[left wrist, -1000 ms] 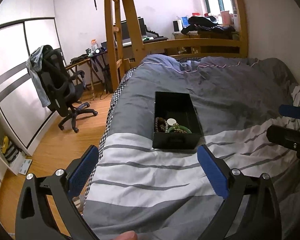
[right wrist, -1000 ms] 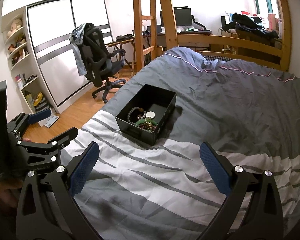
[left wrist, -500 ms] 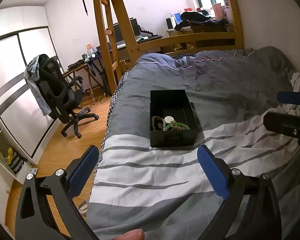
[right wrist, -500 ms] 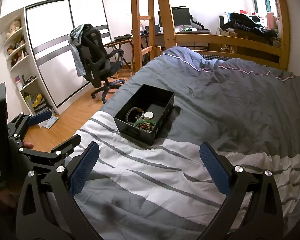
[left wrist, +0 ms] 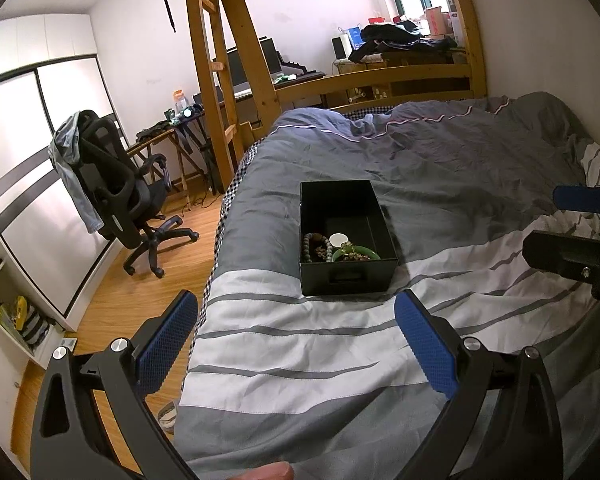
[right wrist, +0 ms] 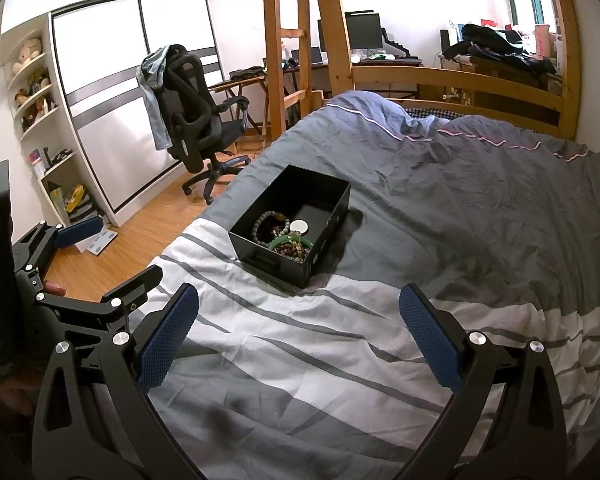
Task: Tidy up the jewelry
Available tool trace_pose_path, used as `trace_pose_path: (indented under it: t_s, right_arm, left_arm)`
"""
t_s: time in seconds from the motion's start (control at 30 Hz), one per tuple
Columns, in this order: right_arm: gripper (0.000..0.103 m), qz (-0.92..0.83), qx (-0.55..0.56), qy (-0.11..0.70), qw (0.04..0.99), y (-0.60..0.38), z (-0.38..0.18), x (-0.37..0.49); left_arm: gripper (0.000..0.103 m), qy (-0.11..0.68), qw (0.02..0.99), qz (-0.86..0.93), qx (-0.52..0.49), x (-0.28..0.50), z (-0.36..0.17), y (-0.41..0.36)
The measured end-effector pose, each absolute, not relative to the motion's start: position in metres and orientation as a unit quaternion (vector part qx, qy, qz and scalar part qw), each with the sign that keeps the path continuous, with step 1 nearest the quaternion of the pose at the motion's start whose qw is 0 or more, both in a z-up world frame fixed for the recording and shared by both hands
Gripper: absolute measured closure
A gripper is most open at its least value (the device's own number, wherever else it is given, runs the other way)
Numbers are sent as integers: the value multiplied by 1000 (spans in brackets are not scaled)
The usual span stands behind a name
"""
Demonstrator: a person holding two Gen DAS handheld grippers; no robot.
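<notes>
A black open box [left wrist: 342, 200] stands on the bed [left wrist: 300, 344]; it also shows in the right wrist view [right wrist: 328, 224]. In its near end lie a grey bead bracelet [left wrist: 309, 246], a white round piece [left wrist: 338, 238] and a green bangle [left wrist: 358, 255] with darker beads. In the right wrist view the bead bracelet [right wrist: 266, 222], white piece [right wrist: 299, 225] and green bangle [right wrist: 290, 243] show too. My left gripper [left wrist: 296, 316] is open and empty, just short of the box. My right gripper [right wrist: 298, 312] is open and empty, near the box. Each gripper shows at the edge of the other's view.
The bed has a grey and white striped duvet [right wrist: 460, 208] and wooden rails [right wrist: 452, 80]. A wooden ladder [left wrist: 216, 64] stands at its far left corner. An office chair [left wrist: 120, 200] and wooden floor [left wrist: 140, 288] lie left of the bed. A wall [left wrist: 548, 32] runs along the right.
Both grippers have shifted slightly; in the left wrist view the box sits a little higher and farther. The jaws stay open and the jewelry has not moved.
</notes>
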State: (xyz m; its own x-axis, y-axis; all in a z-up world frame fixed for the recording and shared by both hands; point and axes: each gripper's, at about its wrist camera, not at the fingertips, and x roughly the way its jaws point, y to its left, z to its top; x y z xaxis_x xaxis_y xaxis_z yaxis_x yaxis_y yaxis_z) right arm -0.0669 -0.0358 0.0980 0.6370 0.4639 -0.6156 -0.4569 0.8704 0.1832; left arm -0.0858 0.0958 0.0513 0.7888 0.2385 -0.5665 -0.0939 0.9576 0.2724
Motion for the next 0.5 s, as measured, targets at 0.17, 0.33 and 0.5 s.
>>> trace_pose_path:
  t_s: [0.17, 0.33, 0.5]
  right_arm:
    - [4, 253, 6, 343, 905, -36, 97, -67]
    - [4, 252, 7, 345, 904, -34, 94, -67]
    - [4, 251, 6, 346, 904, -34, 94, -66]
  left_arm:
    - [6, 313, 939, 89, 116, -86, 51, 95]
    - [6, 313, 938, 89, 116, -86, 51, 95]
    - [6, 313, 938, 89, 116, -86, 51, 95]
